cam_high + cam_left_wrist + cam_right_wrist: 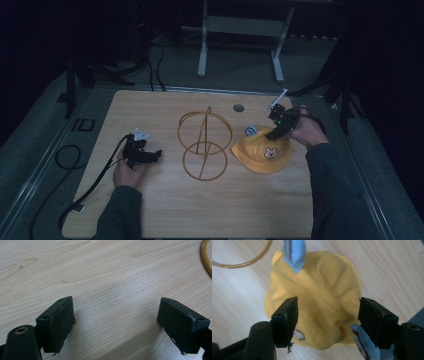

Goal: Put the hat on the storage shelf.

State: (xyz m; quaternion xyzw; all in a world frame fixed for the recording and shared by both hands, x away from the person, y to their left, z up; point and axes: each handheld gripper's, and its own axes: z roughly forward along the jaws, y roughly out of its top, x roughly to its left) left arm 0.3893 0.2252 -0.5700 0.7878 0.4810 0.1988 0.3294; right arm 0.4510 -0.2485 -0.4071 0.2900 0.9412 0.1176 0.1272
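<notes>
A yellow cloth hat (262,152) with a small bear face lies at the right of the wooden table (165,210). My right gripper (276,131) hovers over its far edge. In the right gripper view the jaws stand open (328,300) on either side of the hat's crumpled crown (317,302), holding nothing. Two blue tabs (294,252) stick out from the hat. A gold wire stand (204,145) made of rings sits mid-table. My left gripper (155,155) rests low at the left, open (116,300) over bare wood, with a bit of the gold ring (206,257) at the far right.
A round grommet hole (238,107) sits near the table's far edge. White frame legs (202,50) stand on the floor beyond. The left gripper's black cable (95,180) trails off the front left corner. The gold ring (242,263) lies left of the hat.
</notes>
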